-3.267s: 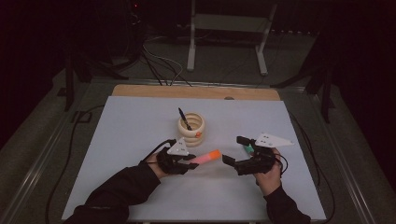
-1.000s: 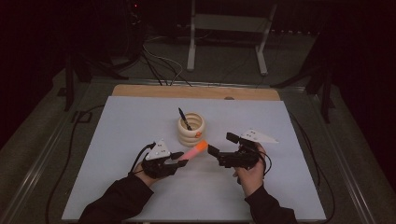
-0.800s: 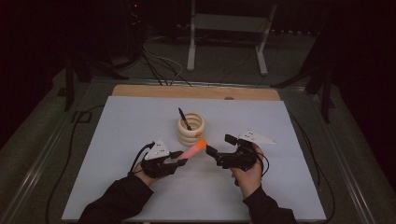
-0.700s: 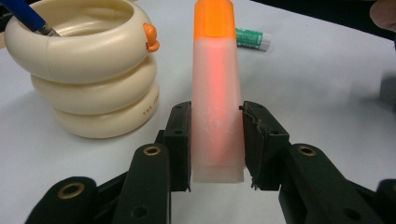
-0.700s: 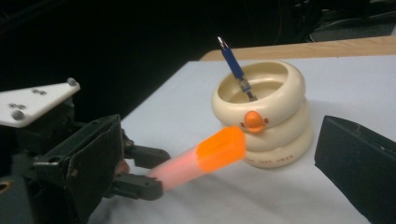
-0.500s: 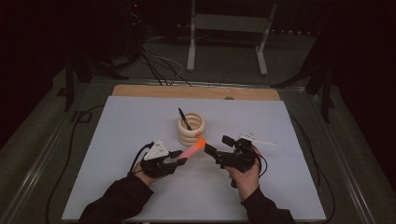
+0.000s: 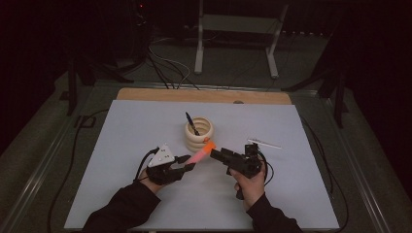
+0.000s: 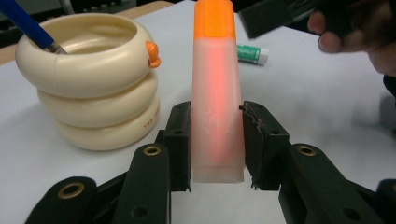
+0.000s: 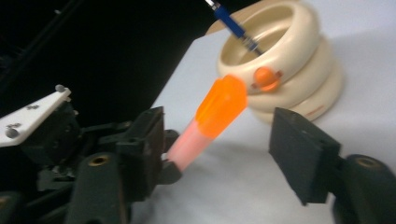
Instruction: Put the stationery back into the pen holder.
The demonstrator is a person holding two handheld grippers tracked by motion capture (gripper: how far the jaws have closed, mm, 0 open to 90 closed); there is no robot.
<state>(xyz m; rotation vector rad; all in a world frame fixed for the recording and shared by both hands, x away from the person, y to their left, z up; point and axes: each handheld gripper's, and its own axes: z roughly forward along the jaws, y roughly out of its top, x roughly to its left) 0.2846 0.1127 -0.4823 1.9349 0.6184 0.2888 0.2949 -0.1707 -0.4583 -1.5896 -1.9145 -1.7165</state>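
Note:
An orange-pink highlighter [image 7: 199, 155] with an orange cap [image 9: 223, 105] is clamped by its lower body in my left gripper [image 8: 217, 137], which is shut on it. It points up and to the right towards the cream ring-stack pen holder [image 7: 199, 136]. My right gripper [image 9: 222, 140] faces it from the right. Its jaws have just been closing. They stand on either side of the cap with a gap on both sides, so the pads are not pressing on it. In the high view the right gripper [image 7: 217, 154] sits just right of the cap.
The pen holder [image 8: 93, 79] holds a blue pen [image 7: 192, 124] and has a small orange knob [image 9: 264, 77]. A green-and-white glue stick [image 8: 252, 53] lies on the white mat beyond the highlighter. The mat [image 7: 121, 126] has free room to the left and in front.
The right gripper has edged left up to the highlighter's cap and its jaws have narrowed around it. The left gripper has kept still with the highlighter.

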